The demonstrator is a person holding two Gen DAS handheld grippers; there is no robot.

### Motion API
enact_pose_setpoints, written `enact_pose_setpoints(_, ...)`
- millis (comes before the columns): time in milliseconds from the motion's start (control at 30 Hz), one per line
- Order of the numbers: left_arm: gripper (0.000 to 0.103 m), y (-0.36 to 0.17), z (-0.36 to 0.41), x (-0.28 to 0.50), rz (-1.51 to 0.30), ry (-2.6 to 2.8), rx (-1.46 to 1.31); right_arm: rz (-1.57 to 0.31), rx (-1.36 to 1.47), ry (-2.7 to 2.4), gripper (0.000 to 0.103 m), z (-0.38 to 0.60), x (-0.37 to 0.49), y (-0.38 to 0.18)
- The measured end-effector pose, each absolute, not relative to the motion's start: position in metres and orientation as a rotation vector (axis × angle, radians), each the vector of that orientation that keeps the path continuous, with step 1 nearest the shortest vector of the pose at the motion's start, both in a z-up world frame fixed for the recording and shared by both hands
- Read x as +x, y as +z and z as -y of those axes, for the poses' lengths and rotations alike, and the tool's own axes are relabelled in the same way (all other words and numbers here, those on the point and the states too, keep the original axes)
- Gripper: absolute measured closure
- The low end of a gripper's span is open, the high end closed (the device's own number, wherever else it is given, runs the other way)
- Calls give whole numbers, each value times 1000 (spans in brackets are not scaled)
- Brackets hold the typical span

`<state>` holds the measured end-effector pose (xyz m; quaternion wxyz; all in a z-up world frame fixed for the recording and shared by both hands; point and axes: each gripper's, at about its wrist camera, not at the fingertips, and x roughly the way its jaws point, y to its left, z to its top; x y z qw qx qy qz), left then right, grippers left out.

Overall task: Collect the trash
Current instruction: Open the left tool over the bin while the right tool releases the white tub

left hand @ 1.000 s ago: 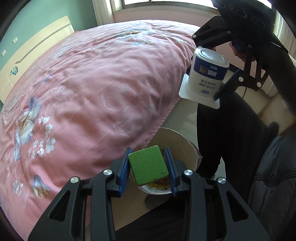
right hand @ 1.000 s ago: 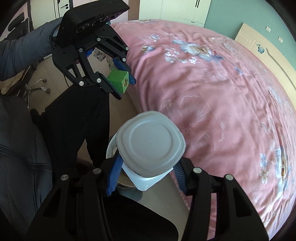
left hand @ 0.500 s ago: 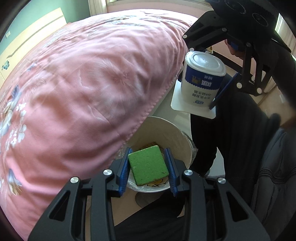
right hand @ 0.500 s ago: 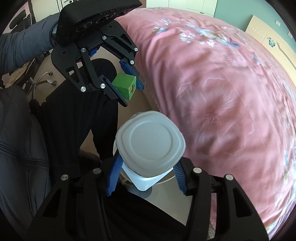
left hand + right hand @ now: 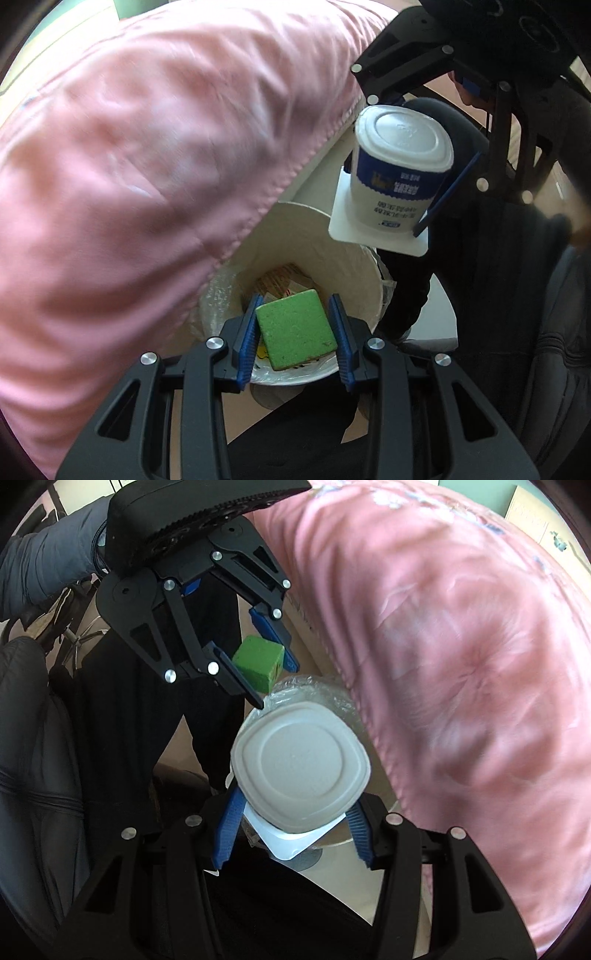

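Bin [image 5: 369, 291] below already holds wrappers. Your left gripper [image 5: 295, 328] clamps the green block [image 5: 295, 328] directly over it; your right gripper [image 5: 291, 819] grips the yogurt cup [image 5: 299, 768] nearby. Both remain undropped.

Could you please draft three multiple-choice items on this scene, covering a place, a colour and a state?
1. Where is the green block?
A. above the open bin
B. on the pink bedcover
C. on the floor

2. What colour is the band on the white cup?
A. red
B. blue
C. yellow

3. How does the right gripper stand?
A. open and empty
B. shut on the block
C. shut on the cup

Answers: 1 A, the left gripper holds it over the bin's mouth; 2 B, a dark blue band rings the cup; 3 C, its blue pads clamp the cup.
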<state>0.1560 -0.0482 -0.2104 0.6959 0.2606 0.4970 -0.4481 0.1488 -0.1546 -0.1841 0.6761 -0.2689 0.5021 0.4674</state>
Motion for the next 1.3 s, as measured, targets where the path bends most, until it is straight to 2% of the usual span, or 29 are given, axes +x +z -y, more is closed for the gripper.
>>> enact_pose_setpoints(800,64,-292,78,179,-1281,-1010,610,-1289,-595,1093,50,141,188,-262)
enact_pose_setpoints(867,61,-294,78,180,-1284,-997,618,-1298,-598,1092,50,140,189,-266)
enact_pose_setpoints(900,51,-295,79,181,-1277,-994,618,-1300,-595,1089,47,141,189,-268)
enact_pose_setpoints(933,35,-294,79,182,-1274,-986,612,-1300,-590,1077,38,141,190,-270)
enact_pose_setpoints(1000,18,-290,80,182,-1270,-986,605,-1284,-601,1048,23,142,190,-270)
enact_pose_setpoints(1033,10,-289,81,182,-1262,-981,611,-1289,-595,1048,22,143,192,-269)
enact_pose_setpoints(1200,4,-290,81,181,-1302,-976,609,-1287,-605,1045,10,144,188,-268)
enact_pose_setpoints(1300,4,-290,81,181,-1321,-977,600,-1279,-616,1039,8,144,183,-267)
